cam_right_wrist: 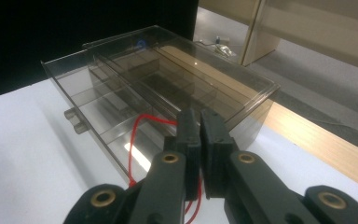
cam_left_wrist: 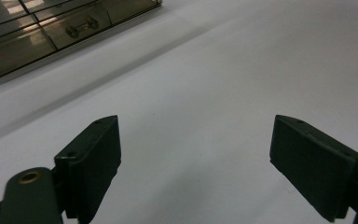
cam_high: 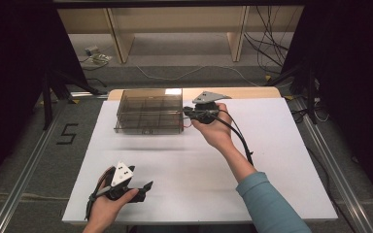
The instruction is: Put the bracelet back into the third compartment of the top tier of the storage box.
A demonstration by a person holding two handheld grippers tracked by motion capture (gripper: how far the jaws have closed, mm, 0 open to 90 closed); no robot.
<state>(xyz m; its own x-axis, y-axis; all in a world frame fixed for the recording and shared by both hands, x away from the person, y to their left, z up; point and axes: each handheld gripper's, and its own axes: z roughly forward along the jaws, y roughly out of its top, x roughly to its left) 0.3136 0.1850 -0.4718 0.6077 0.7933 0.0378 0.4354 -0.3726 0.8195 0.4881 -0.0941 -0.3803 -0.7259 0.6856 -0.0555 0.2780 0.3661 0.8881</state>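
two black hand-held grippers, one teal sleeve

the left black hand-held gripper (cam_high: 145,187) carries a pale grey three-cornered plate with small dark screw holes; in the left gripper view its two matte flat pads (cam_left_wrist: 95,154) show tiny holes and a brass-ringed pivot. the right black hand-held gripper (cam_high: 187,112) has a grey plate, a black cable, brass-ringed pivots and thin red wire. the right forearm wears a teal long sleeve (cam_high: 267,204).

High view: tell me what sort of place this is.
Probably a lab set up for recording handling work: a white-topped table on a floor with metal rails, loose black cables behind, a black number marked on the floor, and a smoky clear plastic compartment box as the work piece.
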